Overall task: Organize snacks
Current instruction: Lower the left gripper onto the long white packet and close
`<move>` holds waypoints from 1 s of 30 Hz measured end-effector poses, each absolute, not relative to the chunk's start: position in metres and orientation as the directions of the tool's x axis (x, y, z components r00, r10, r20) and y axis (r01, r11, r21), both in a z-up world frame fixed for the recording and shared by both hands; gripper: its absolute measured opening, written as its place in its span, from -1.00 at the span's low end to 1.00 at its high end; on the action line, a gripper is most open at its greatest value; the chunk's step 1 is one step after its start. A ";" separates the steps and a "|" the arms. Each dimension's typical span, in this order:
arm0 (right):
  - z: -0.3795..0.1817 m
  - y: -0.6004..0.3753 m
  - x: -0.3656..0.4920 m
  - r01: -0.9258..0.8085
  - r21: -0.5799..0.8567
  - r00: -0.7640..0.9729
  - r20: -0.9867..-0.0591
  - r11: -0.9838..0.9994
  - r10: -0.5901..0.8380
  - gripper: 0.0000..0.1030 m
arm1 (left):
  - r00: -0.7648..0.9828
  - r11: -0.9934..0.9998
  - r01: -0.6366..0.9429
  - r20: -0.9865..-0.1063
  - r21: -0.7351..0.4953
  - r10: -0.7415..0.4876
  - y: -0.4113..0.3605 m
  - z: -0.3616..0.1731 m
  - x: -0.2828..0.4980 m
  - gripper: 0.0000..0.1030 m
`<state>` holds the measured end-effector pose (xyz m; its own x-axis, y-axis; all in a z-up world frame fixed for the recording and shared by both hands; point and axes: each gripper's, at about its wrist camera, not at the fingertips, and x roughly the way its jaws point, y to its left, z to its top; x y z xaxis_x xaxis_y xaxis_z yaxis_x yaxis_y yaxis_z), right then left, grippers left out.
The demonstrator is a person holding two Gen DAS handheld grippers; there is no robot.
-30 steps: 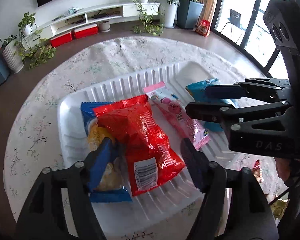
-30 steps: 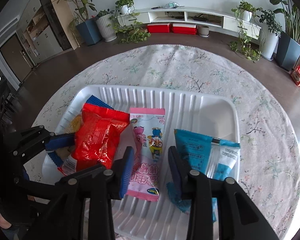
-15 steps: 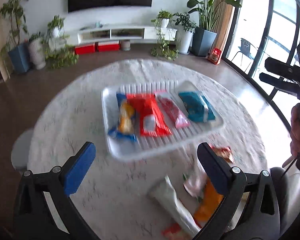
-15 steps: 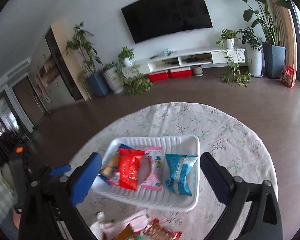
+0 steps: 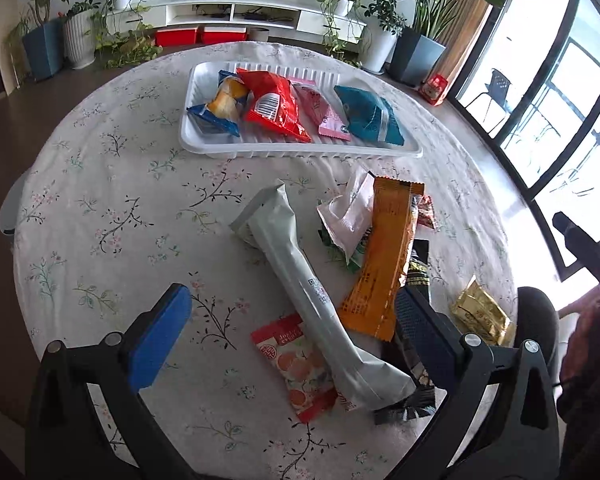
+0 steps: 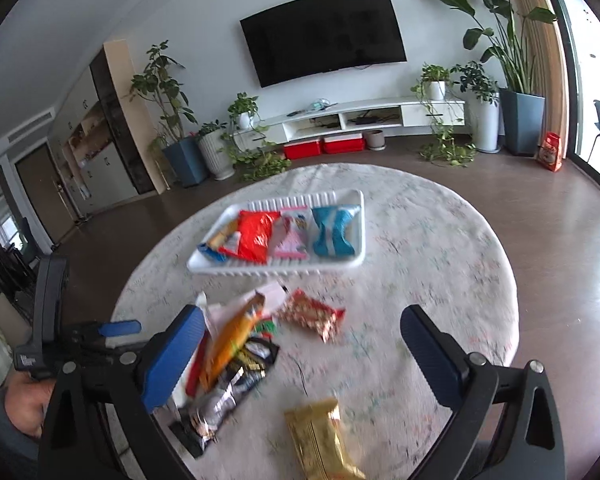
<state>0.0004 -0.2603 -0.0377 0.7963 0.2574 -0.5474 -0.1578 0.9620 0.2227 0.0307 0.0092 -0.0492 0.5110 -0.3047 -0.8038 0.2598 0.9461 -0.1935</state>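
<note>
A white ribbed tray [image 5: 300,152] at the far side of the table holds a blue-yellow pack [image 5: 220,108], a red bag [image 5: 276,104], a pink pack [image 5: 324,114] and a teal pack [image 5: 374,116]. Loose snacks lie nearer: a long grey pack [image 5: 300,276], an orange pack [image 5: 384,256], a white sachet [image 5: 350,216], a small red sachet [image 5: 296,364] and a gold pack [image 5: 480,314]. My left gripper [image 5: 290,304] hangs open above the grey pack and touches nothing. My right gripper [image 6: 304,318] stands wide with nothing between its jaws, which are closing slightly; the gold pack [image 6: 320,440] lies below it.
The round table carries a floral cloth [image 5: 112,216]. A red patterned pack [image 6: 312,314] and a black pack [image 6: 228,392] lie among the loose snacks. A person's hand [image 6: 24,400] holds the left gripper at the table's left edge. Potted plants and a TV bench stand beyond.
Both grippers have drawn back from the tray toward the near side of the table and opened wide. The packs stay in the tray, and the loose snacks have come into view.
</note>
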 end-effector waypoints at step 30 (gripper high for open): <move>-0.074 -0.262 -0.020 -0.149 0.275 0.725 -0.623 0.950 0.294 0.54 | 0.408 0.925 0.375 -0.886 -0.055 -0.219 -0.027 -0.089 0.080 -0.52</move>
<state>-0.0201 -0.2624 -0.0740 0.7250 0.2939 -0.6229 -0.1491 0.9499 0.2746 0.0804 -0.0265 -0.0891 0.4083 -0.2187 -0.8863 0.3755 0.9252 -0.0554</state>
